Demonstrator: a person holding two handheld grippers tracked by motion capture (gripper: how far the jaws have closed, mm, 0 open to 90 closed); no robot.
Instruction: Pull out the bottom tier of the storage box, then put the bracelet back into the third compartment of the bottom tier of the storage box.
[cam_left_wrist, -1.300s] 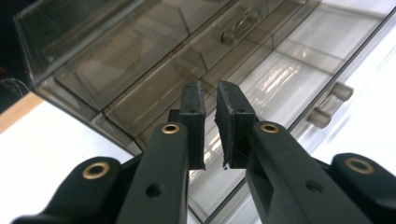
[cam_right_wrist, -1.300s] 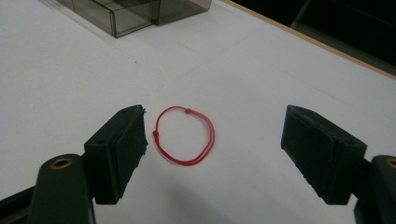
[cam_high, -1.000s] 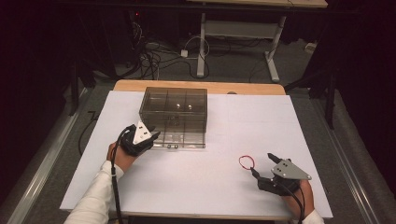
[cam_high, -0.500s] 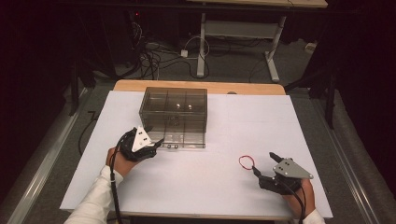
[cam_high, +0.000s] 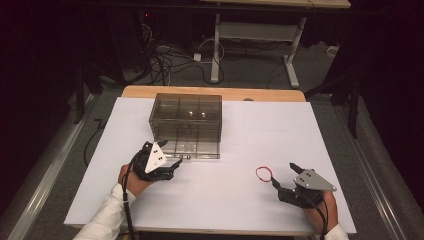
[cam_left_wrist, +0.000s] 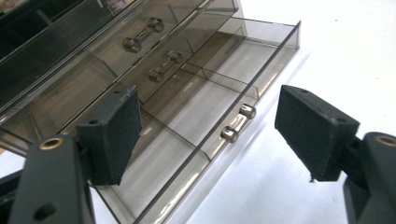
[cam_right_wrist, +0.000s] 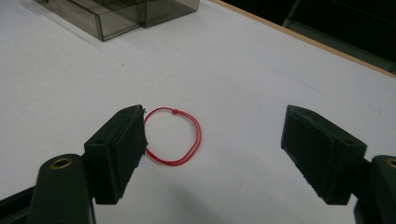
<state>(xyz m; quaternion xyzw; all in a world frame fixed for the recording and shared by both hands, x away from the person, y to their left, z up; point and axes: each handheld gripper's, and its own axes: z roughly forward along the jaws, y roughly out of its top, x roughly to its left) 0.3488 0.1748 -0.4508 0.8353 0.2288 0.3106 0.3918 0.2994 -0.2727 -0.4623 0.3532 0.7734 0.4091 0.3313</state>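
1. While the red loop lies flat on the tabletop toward the near right corner, it sits just ahead of the right gripper, a touch to that gripper's left; in the right gripper view the loop rests beside the left pad, not centred in the gap.
2. The right gripper's jaws stand wide with nothing between them, and it is far nearer the loop than the other hand.
3. The open bottom drawer juts from the clear drawer box, which stands toward the far edge, left of centre; its long axis runs across the table.
4. The left gripper sits just off the drawer's near left corner; its jaws have just been opening, wide and empty, with the drawer's knob ahead between them, untouched.
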